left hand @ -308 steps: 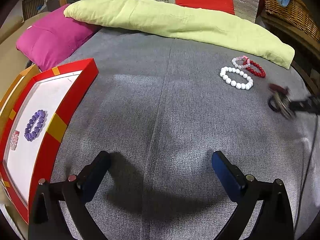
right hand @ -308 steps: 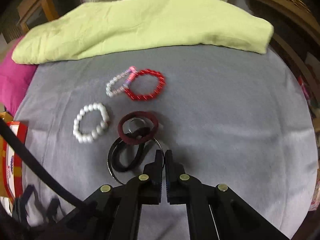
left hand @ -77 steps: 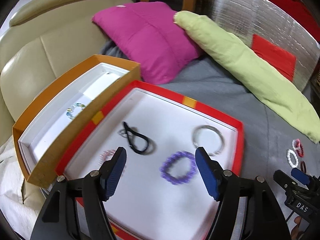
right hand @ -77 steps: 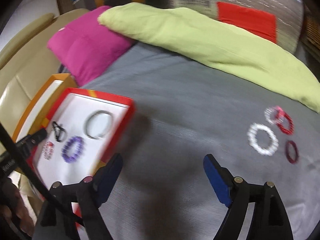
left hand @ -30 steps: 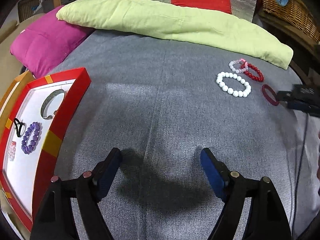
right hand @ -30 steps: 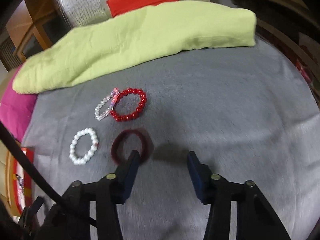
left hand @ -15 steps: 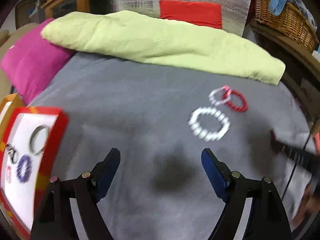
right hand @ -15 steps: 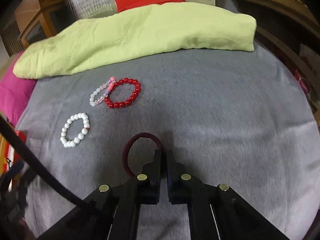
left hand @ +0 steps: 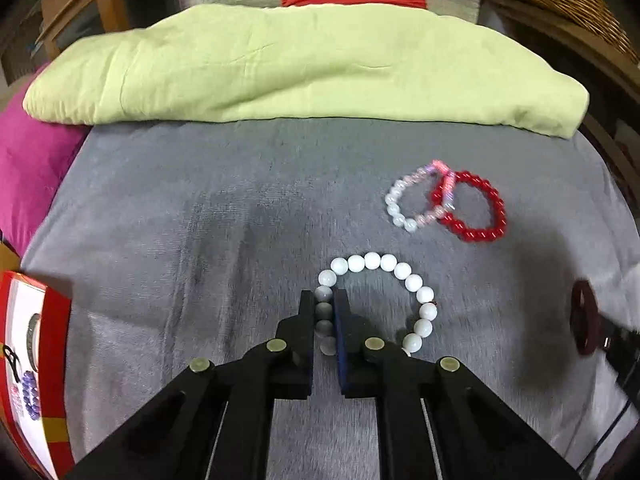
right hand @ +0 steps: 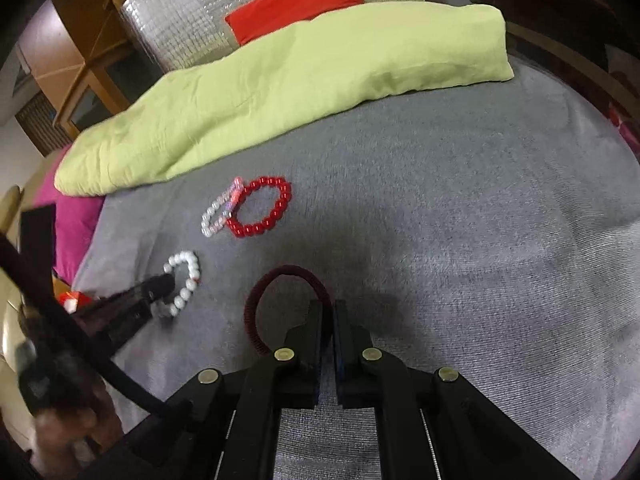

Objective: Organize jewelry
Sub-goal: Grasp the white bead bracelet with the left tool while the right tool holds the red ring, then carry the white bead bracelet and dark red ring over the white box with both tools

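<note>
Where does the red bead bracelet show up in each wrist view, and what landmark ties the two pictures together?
Left wrist view: the red bead bracelet lies right of centre on the grey cover, overlapping the pale pink bracelet.
Right wrist view: the red bead bracelet lies left of centre, with the same pale bracelet at its left.
Shared landmark: the green pillow behind it.

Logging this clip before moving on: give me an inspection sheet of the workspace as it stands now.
Surface: grey fabric cover, lightly creased.
Job's things: white pearl-bead bracelet; dark red elastic band; red bead bracelet overlapping pink-and-clear bead bracelet; red-rimmed white tray at left, holding other jewelry.
Clutter: nothing seen.
Grippers: left gripper has just been closing, now shut on the white bracelet; right gripper shut on the elastic band.
Cables: black cable.
Surroundings: light green cushion, magenta pillow, wicker basket.
</note>
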Motion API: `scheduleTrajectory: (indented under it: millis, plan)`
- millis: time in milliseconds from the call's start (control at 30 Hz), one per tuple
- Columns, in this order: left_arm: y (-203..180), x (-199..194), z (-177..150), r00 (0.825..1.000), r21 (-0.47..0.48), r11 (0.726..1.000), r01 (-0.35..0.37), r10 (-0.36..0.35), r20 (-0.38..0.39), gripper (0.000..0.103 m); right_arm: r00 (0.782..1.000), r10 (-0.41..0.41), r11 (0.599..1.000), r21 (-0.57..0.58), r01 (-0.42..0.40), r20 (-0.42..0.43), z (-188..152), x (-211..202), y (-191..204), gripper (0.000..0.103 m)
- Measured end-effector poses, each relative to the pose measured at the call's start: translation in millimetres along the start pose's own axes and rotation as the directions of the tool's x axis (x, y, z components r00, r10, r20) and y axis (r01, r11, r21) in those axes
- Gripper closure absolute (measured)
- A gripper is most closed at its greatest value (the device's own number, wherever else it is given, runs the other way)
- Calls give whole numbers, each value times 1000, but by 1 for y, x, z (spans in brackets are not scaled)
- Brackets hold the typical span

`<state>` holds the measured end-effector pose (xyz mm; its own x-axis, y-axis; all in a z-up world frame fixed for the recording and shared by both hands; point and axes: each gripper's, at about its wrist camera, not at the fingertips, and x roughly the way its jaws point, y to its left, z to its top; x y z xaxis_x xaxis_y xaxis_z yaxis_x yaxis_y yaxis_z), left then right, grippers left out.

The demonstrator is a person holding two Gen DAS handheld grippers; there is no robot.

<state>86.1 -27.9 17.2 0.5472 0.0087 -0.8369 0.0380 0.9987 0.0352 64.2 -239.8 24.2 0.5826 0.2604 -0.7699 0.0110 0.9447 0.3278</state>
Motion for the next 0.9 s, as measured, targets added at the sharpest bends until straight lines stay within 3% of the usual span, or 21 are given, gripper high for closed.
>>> scheduleTrajectory:
  millis: [300,500,733,900]
  plan:
    - [27,-38,-40,998,-34,998,46,-45,48,93,999,28,999,-35,-26,34,-6,-14,17,98]
    - [32,-76,-61,991,-21,998,52,-49,123,93,999,33,997,-74,-30,43,-12,-19,28,98]
    - [43,-88,-102,977,-13,1000,12,-9,212,94,998,21,994,-107,-16,52,-19,-23,35,98]
    - [60,-92,-101,968,-72,997,39,-19,250,93,998,1,991,-133,7,64,-21,-23,41,98]
